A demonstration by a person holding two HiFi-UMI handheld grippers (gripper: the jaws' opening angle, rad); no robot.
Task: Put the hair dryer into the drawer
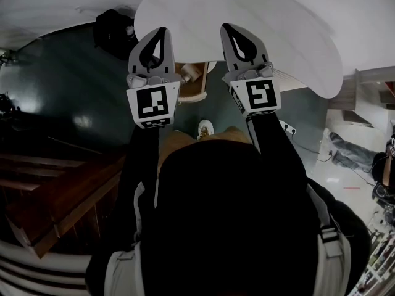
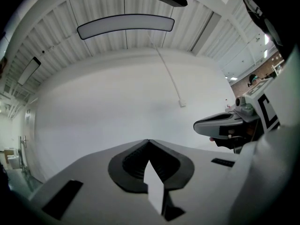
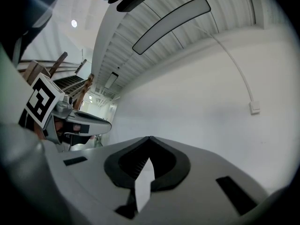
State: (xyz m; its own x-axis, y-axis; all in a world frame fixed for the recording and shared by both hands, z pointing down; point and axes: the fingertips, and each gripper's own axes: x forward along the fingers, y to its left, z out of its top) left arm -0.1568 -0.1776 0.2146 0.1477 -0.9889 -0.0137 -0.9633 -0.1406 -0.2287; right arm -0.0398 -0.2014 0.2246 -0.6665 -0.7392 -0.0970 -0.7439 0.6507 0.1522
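**Both tools shut and empty, side by side before the tabletop**

In the head view the left tool [image 1: 162, 32] and the right tool [image 1: 226, 28] stand side by side in the upper middle of the frame, near each other but apart. Each is borne on a dark sleeve [image 1: 143, 159]. Their tips point toward the top of the frame, where the white round tabletop [image 1: 290, 36] lies. Each tool's own view shows its jaws pressed together at the tip with nothing between them — both are fully closed and hold nothing. A marker cube [image 1: 153, 103] sits behind each pair of jaws.

Below the tools, a white shoe [image 1: 205, 128] shows on the dark floor [image 1: 62, 91]. Both tool views look at a plain white wall [image 2: 117, 102] with a thin cable [image 2: 168, 74] running down it, under a long ceiling light [image 2: 125, 25] — and each catches the other tool at its side. The hair dryer and the drawer show in none of the three views.
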